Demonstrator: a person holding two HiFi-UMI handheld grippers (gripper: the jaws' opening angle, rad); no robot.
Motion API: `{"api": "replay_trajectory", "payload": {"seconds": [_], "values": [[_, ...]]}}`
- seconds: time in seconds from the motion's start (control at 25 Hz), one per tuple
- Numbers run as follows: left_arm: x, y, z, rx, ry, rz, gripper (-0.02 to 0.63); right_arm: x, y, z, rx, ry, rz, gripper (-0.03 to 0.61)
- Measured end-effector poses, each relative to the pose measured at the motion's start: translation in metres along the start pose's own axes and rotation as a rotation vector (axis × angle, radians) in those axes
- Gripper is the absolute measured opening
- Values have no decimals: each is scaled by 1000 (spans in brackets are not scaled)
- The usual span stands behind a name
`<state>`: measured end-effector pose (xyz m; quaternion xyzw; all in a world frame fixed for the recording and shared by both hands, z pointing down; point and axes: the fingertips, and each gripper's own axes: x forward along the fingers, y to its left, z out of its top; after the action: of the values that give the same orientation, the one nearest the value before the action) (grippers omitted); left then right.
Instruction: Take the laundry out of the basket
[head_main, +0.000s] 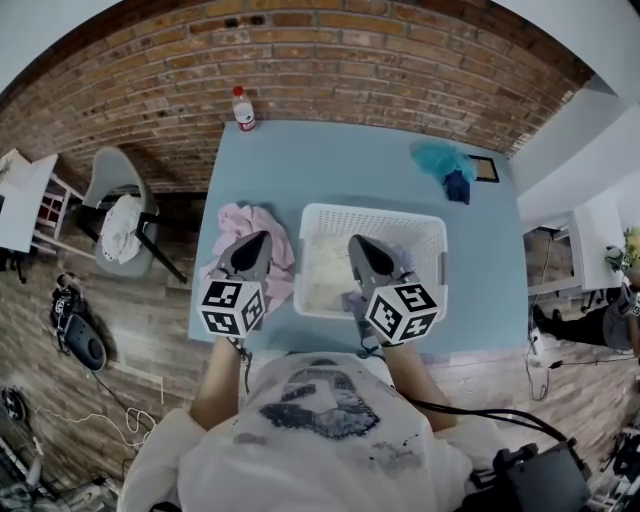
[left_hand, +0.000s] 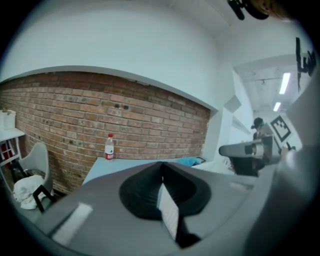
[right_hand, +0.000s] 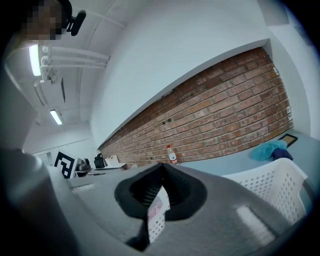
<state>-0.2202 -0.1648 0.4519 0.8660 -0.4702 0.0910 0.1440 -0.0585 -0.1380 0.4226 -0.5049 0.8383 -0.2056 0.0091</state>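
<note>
Laundry is only partly out. In the head view a pale heap fills the left half of the white basket, and a greyish piece lies in the right half. A pink garment is already on the blue bench, touching the basket's wall at its 9 o'clock. A teal cloth sits well apart at the basket's 1 o'clock. I judge the job roughly half done, with the pale heap and the grey piece left to lift. The basket stands upright with its mouth up and its long axis from 9 to 3 o'clock. The pale heap runs from 12 to 6 o'clock. The left hand-held gripper hangs over the pink garment and the right hand-held gripper over the basket, both pointing towards 12 o'clock.

The left gripper view shows the left hand-held gripper closed, tips together, with nothing between them. A bottle stands at its 10 o'clock by the brick wall.

The right gripper view shows the right hand-held gripper also closed and empty. The basket's perforated wall is at its 4 o'clock and the teal cloth at 3 o'clock. No laundry inside the basket shows here.
</note>
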Motion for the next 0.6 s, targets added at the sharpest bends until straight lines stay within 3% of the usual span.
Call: {"api": "replay_trajectory", "payload": {"seconds": [0.32,0.6], "values": [[0,-5,6,44,-29,-19,-11,-1,0,1,0,-3,-11,-3],[7,-5,2,17,-12,-32,-11,-2,-6,-3,5,3,-25,-3]]}}
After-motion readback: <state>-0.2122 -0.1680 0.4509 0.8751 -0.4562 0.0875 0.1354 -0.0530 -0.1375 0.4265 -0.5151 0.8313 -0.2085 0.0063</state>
